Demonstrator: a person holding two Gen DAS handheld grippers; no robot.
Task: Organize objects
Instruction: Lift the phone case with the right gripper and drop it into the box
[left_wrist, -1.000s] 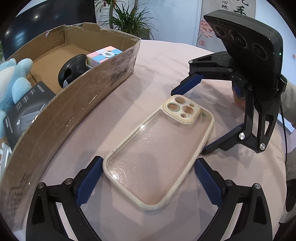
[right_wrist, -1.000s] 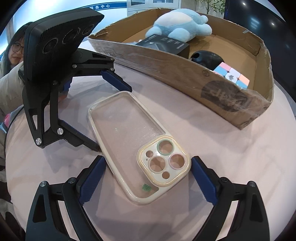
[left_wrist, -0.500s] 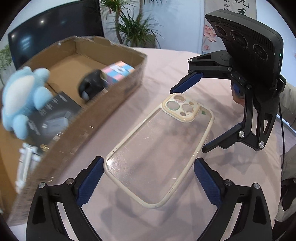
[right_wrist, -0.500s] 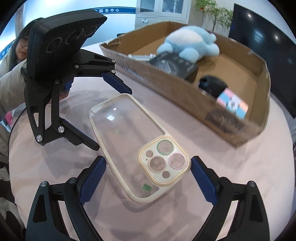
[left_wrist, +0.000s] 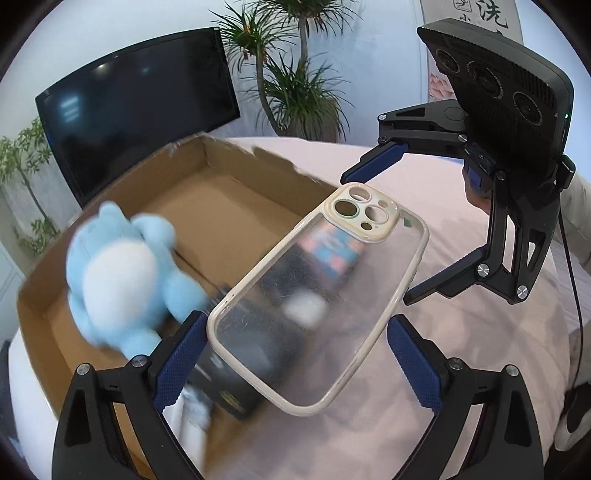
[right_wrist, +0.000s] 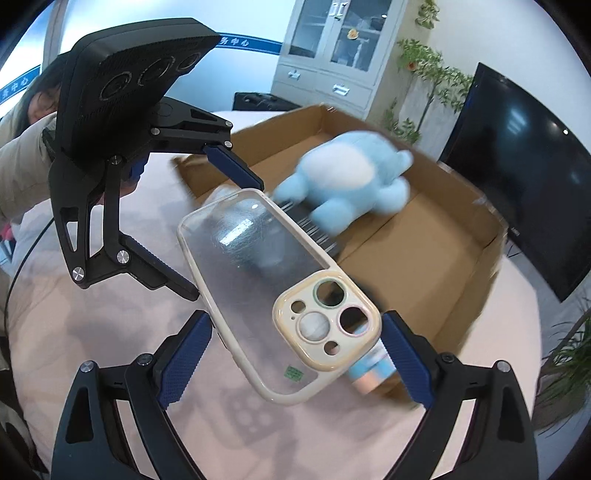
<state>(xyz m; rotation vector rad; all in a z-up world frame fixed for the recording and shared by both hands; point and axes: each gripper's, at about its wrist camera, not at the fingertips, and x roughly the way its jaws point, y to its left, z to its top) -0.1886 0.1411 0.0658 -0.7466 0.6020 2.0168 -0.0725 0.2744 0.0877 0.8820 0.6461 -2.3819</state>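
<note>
Showing cabinet (right_wrist: 325, 48), right view only

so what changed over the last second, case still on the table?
No. The phone case was lifted off the pink table and carried toward the cardboard box, now partly over it, held at both ends by the left gripper and right gripper. Unchanged: both grips, and the blue plush in the box.

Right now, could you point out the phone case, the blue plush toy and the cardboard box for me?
phone case (left_wrist: 321, 295): left wrist view, middle of its clear back panel.
blue plush toy (right_wrist: 354, 177): right wrist view, its white belly, blurred.
cardboard box (left_wrist: 229, 210): left wrist view, bare inner floor.
</note>
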